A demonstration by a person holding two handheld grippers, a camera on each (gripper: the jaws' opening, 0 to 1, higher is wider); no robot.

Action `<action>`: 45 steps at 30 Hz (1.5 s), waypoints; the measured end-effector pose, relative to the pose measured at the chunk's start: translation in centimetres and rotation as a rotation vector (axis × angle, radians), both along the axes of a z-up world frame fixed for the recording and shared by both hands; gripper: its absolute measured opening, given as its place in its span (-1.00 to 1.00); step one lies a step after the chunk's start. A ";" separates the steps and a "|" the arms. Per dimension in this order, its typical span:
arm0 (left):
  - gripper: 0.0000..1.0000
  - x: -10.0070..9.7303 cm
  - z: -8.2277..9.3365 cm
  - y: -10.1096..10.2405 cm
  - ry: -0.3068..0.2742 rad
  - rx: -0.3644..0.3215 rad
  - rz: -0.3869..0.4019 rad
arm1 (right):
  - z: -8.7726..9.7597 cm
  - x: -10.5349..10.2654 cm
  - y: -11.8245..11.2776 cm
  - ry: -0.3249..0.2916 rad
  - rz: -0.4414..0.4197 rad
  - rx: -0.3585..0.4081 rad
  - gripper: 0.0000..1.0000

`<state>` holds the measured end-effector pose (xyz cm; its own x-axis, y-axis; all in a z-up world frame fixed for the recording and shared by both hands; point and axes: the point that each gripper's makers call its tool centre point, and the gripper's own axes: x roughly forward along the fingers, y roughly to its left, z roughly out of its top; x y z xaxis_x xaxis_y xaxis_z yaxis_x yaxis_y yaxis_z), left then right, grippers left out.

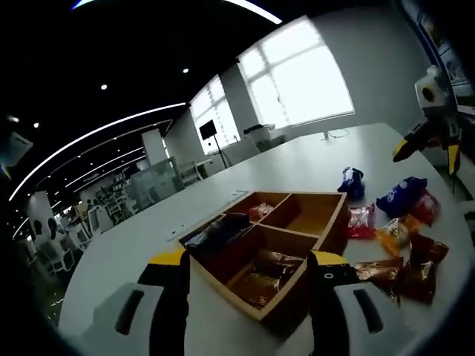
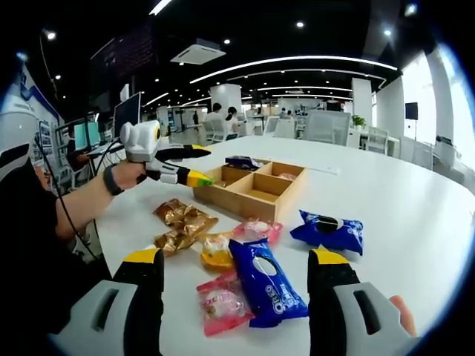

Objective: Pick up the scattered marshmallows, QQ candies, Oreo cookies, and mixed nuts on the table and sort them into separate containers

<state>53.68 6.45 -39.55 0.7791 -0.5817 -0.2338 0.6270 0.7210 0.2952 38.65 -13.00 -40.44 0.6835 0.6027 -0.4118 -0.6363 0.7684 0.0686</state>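
Observation:
A wooden box with four compartments (image 1: 332, 222) sits on the white table between the jaws of my open left gripper (image 1: 249, 259). It holds a dark blue packet (image 1: 219, 228), a brown packet (image 1: 267, 271) and a pink one (image 1: 260, 211). In the right gripper view, my open right gripper (image 2: 236, 257) stands over a blue Oreo packet (image 2: 267, 285), with a pink candy packet (image 2: 223, 304) and a yellow packet (image 2: 217, 252) beside it. A second Oreo packet (image 2: 326, 231) and brown packets (image 2: 182, 216) lie nearby. The left gripper (image 2: 200, 165) hovers open at the box (image 2: 245, 202).
More packets, blue (image 1: 401, 194), red (image 1: 361, 220) and brown (image 1: 415, 267), lie right of the box. The right gripper (image 1: 428, 156) hangs above them. A person's arm (image 2: 82, 204) reaches in from the left. The table (image 2: 401, 193) runs on bare to the right, with office desks behind.

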 end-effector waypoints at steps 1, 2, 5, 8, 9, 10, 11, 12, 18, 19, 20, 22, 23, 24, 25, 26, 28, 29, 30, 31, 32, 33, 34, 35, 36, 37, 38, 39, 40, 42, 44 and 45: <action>0.41 -0.3 -0.1 -0.1 0.005 -0.002 -0.002 | 0.0 0.0 0.0 0.000 0.000 -0.001 0.50; 0.43 -0.6 -0.2 -0.1 0.010 -0.005 -0.005 | 0.0 0.0 0.0 0.001 -0.001 -0.001 0.50; 0.51 -1.4 -0.2 -0.3 0.020 -0.023 -0.023 | 0.0 0.0 0.0 0.000 0.001 0.000 0.50; 0.54 -2.0 -0.1 -0.4 0.014 -0.031 -0.036 | 0.0 0.0 0.0 -0.001 0.000 0.000 0.50; 0.56 -2.1 -0.1 -0.4 0.014 -0.031 -0.036 | 0.1 0.0 0.0 -0.001 -0.001 0.000 0.50; 0.58 -2.2 -0.1 -0.3 0.016 -0.031 -0.036 | 0.1 0.0 0.0 -0.002 -0.002 0.001 0.50; 0.59 -2.4 -0.1 -0.3 0.020 -0.033 -0.037 | 0.1 0.0 0.0 -0.003 -0.003 0.001 0.50; 0.61 -2.7 -0.1 -0.3 0.025 -0.036 -0.042 | 0.1 0.0 0.0 -0.003 -0.003 0.002 0.50; 0.84 -4.1 -0.2 -0.6 0.042 -0.049 -0.074 | 0.2 0.0 -0.1 -0.005 -0.006 0.002 0.50; 0.88 -4.3 -0.2 -0.6 0.043 -0.049 -0.076 | 0.2 -0.1 -0.1 -0.006 -0.006 0.002 0.50; 0.90 -4.3 -0.2 -0.6 0.043 -0.049 -0.076 | 0.2 0.0 -0.1 -0.007 -0.007 0.002 0.50; 0.94 -4.7 -0.3 -0.6 0.044 -0.048 -0.081 | 0.2 0.0 -0.1 -0.010 -0.008 0.003 0.49; 0.94 -4.9 -0.5 -0.6 0.053 -0.044 -0.083 | 0.2 0.0 -0.1 -0.009 -0.009 0.003 0.49; 0.94 -5.4 -0.6 -0.6 0.070 -0.041 -0.086 | 0.2 0.0 -0.1 -0.007 -0.009 0.003 0.49; 0.94 -5.8 -0.5 -0.7 0.074 -0.044 -0.091 | 0.2 0.0 -0.1 -0.008 -0.008 0.003 0.49; 0.94 -6.1 -0.4 -0.7 0.078 -0.045 -0.094 | 0.2 0.0 -0.1 -0.008 -0.007 0.004 0.49; 0.94 -6.7 -0.3 -0.8 0.084 -0.036 -0.101 | 0.2 -0.1 0.0 -0.010 -0.004 0.006 0.49; 0.94 -7.0 -0.3 -0.8 0.084 -0.028 -0.105 | 0.2 -0.1 0.0 -0.009 -0.004 0.006 0.49; 0.94 -7.3 -0.2 -0.8 0.084 -0.022 -0.107 | 0.2 0.0 0.0 -0.010 -0.004 0.005 0.49; 0.94 -7.4 -0.2 -0.8 0.084 -0.019 -0.108 | 0.3 0.0 0.0 -0.011 -0.005 0.005 0.49; 0.94 -7.8 -0.1 -0.8 0.085 -0.018 -0.109 | 0.3 0.0 0.0 -0.011 -0.004 0.005 0.49; 0.94 -8.1 -0.1 -0.7 0.086 -0.017 -0.111 | 0.3 0.0 0.0 -0.012 -0.003 0.006 0.49; 0.94 -8.3 0.0 -0.6 0.088 -0.019 -0.110 | 0.4 0.0 0.0 -0.013 -0.002 0.007 0.49; 0.94 -8.5 0.0 -0.6 0.089 -0.019 -0.111 | 0.4 0.0 0.0 -0.013 -0.002 0.007 0.49; 0.94 -8.8 -0.1 -0.3 0.087 -0.017 -0.111 | 0.5 0.0 0.1 -0.015 -0.001 0.007 0.49; 0.94 -8.9 -0.2 0.0 0.089 -0.014 -0.105 | 0.5 0.0 0.1 -0.016 -0.001 0.007 0.49; 0.94 -8.9 -0.4 0.5 0.096 -0.011 -0.095 | 0.6 0.1 0.1 -0.016 0.000 0.006 0.49; 0.94 -9.0 -0.6 0.9 0.102 -0.012 -0.090 | 0.6 0.1 0.1 -0.017 0.001 0.005 0.49; 0.94 -9.2 -0.7 1.2 0.106 -0.013 -0.085 | 0.7 0.1 0.1 -0.019 0.002 0.005 0.49; 0.94 -9.7 -1.0 2.0 0.116 -0.013 -0.070 | 0.8 0.1 0.2 -0.019 0.006 0.006 0.49; 0.94 -10.0 -1.1 2.5 0.122 -0.006 -0.059 | 0.8 0.2 0.3 -0.020 0.010 0.003 0.49; 0.94 -10.2 -1.2 2.8 0.124 -0.003 -0.055 | 0.8 0.2 0.4 -0.020 0.011 0.002 0.49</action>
<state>43.45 9.25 -40.75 0.7109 -0.6238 -0.3248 0.6974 0.6850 0.2106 38.84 -12.62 -39.66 0.6846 0.6113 -0.3971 -0.6462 0.7610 0.0575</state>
